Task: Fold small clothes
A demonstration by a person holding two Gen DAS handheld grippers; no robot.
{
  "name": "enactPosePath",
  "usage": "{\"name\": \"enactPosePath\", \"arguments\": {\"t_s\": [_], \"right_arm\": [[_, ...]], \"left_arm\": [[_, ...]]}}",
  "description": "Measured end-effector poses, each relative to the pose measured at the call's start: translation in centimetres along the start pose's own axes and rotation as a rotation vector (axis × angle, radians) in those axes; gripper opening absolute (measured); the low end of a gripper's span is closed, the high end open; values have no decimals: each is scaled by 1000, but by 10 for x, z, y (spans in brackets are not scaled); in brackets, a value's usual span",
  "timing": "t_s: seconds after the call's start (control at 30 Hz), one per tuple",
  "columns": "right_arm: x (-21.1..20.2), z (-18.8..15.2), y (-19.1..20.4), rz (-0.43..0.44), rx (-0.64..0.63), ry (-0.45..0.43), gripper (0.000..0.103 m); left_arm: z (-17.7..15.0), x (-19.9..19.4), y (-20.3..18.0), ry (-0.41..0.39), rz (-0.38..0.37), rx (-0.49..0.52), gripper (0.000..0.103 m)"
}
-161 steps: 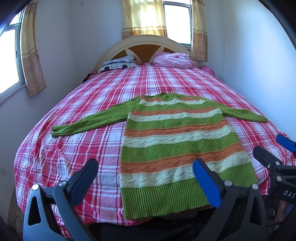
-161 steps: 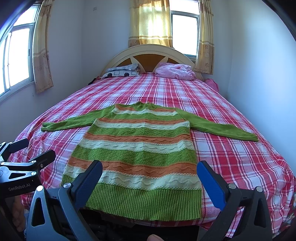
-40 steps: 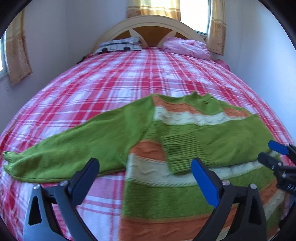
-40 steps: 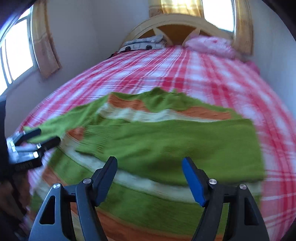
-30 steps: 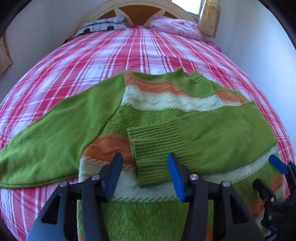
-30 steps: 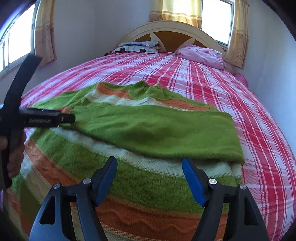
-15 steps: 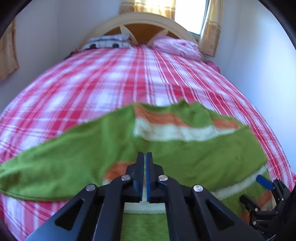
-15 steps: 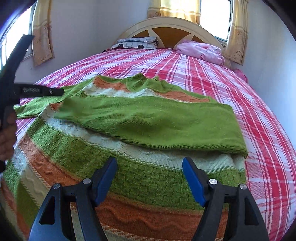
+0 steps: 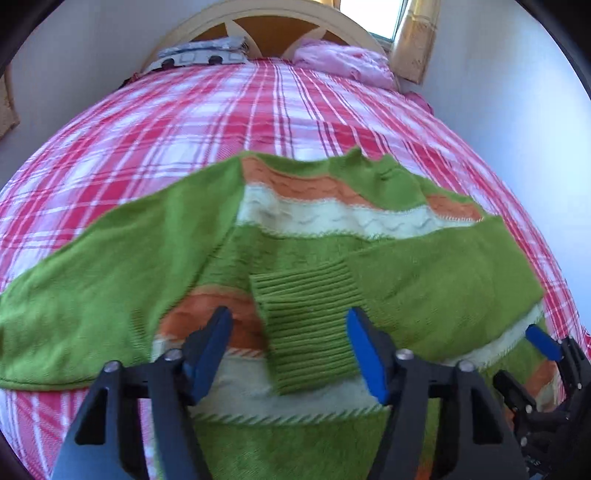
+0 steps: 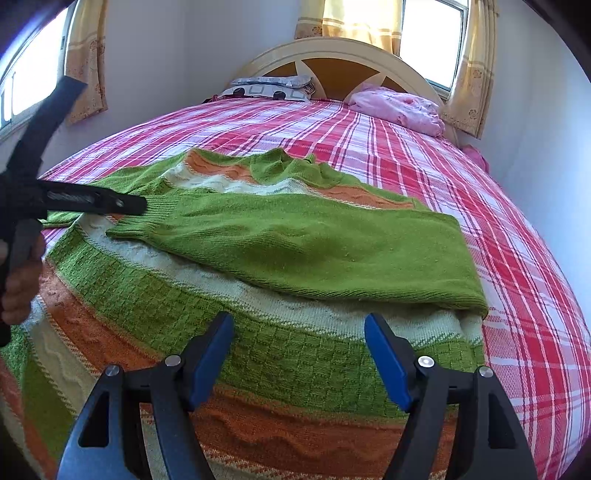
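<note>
Nearest to me, my left hand-held gripper (image 9: 288,347) points down at the sweater (image 9: 332,236). Its jaws have just been opening and now stand apart, one blue pad on each side of the ribbed cuff (image 9: 308,325); the cuff lies between them, but neither pad presses on it. My right hand-held gripper (image 10: 299,354) hangs over the lower striped body of the sweater with its jaws wide apart and nothing between them.

The sweater lies flat on the bed (image 9: 229,110), near the front edge. Its right sleeve (image 10: 314,243) is folded across the chest, reaching from the right shoulder to the cuff at the left of the body. The left sleeve (image 9: 96,277) lies stretched out to the left over the red plaid sheet.

In the right wrist view I see the left gripper's black fingers touching the cuff, and a person's hand (image 10: 20,284) gripping its handle at the left edge.

Farther off, a patterned pillow (image 10: 269,88) and a pink bundle (image 10: 399,107) sit against the headboard (image 10: 332,62), with yellow curtains (image 10: 354,18) at the window behind.
</note>
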State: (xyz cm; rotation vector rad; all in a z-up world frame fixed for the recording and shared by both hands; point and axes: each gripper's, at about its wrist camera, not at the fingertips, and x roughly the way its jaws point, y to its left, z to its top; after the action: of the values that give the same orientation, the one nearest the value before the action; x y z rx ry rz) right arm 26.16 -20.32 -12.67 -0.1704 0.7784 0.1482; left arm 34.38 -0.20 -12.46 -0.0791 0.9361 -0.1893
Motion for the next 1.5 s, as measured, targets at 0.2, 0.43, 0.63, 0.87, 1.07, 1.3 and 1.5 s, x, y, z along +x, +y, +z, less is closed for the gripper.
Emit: {"name": "enactPosePath", "arguments": {"t_s": [0.2,0.43,0.63,0.87,1.07,1.3,1.5], "right_arm": [[0,-1,-1,3,4,3,74],[0,0,0,0,0,3,75],[1,-1,3,-2,-5,8,75],[3,0,2,2,0,13,76],[-14,15,-16,4,46,-42,76],[36,43,-65,-130,85,122,81],[36,14,-98,-72,273,190,88]], "left_arm": [[3,-4,-10,-26,-5,38,9],[17,-53,4,-149,-16,47,8],[19,-56,33,-150,24,17,8],[-3,-21,39,-67,91,30,17],[-11,-25,35,-93,178,70,64],[-14,-25,57,-67,161,-4,64],[-34,-63,85,-137,213,-25,75]]}}
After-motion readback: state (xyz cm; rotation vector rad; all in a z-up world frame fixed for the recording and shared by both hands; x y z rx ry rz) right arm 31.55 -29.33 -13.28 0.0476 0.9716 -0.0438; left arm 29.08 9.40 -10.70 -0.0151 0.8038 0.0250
